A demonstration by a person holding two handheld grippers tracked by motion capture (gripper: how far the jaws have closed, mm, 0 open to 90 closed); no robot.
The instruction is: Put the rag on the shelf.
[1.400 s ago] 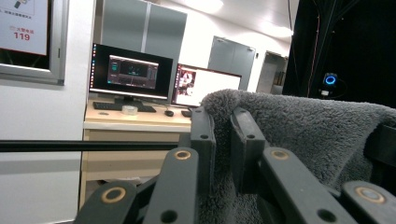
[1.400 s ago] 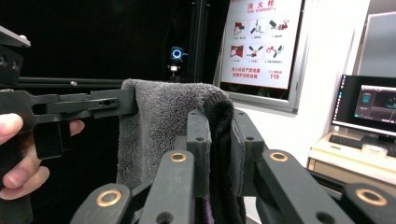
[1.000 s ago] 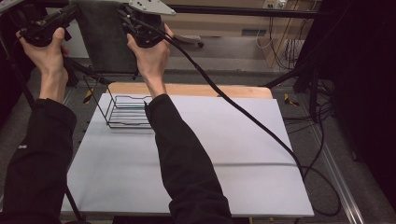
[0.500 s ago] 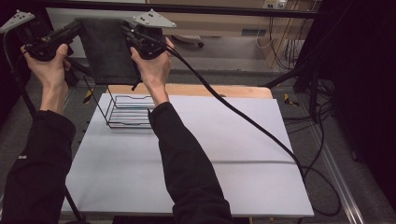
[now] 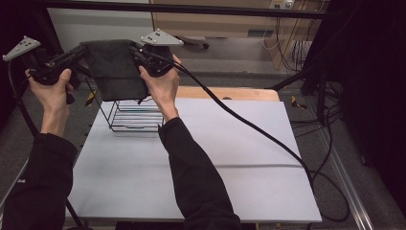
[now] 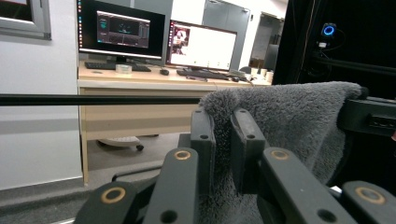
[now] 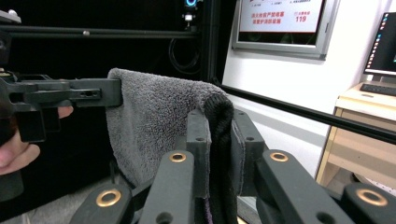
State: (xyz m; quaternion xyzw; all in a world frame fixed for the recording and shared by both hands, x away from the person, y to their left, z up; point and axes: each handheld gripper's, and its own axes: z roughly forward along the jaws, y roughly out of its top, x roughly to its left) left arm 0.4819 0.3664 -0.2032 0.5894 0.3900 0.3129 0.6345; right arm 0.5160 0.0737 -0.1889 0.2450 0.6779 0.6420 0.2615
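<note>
Towel (image 5: 115,67) hangs stretched between both grippers above wire rack (image 5: 134,115).

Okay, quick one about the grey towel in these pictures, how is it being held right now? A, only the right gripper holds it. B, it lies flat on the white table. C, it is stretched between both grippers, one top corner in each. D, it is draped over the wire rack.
C: the grey towel hangs in the air above the wire rack, with the left gripper and the right gripper each clamped on a top corner.
</note>
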